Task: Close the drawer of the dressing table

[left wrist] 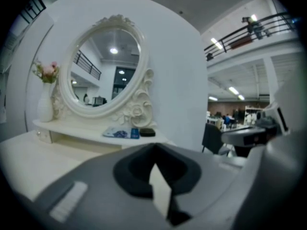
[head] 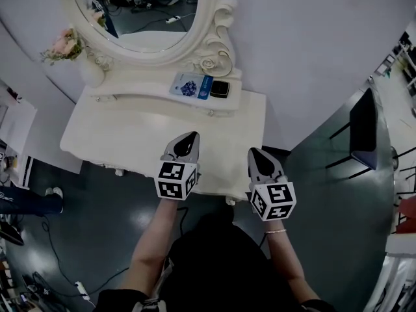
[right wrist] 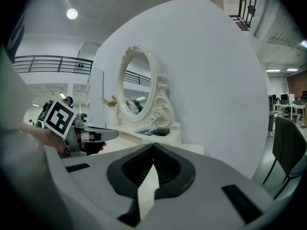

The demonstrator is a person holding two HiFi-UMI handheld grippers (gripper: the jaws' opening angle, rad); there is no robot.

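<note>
While I am hovering at the front edge of the dressing table (head: 130,135), which is standing against the white wall, my left gripper (head: 190,139) and right gripper (head: 255,153) are both sitting pinched shut, with nothing between the jaws. The drawer is lying somewhere under that edge (no front is showing past the top, so I am guessing it is nearly in). I am expecting a stiff, light box sliding on runners, so I am planning to push flat on the middle of its front rather than grip it, and gently, since paint scuffs. Print on the blue packet (head: 192,85) and black box (head: 220,88) on the shelf (head: 130,86) is proving too small to read.
</note>
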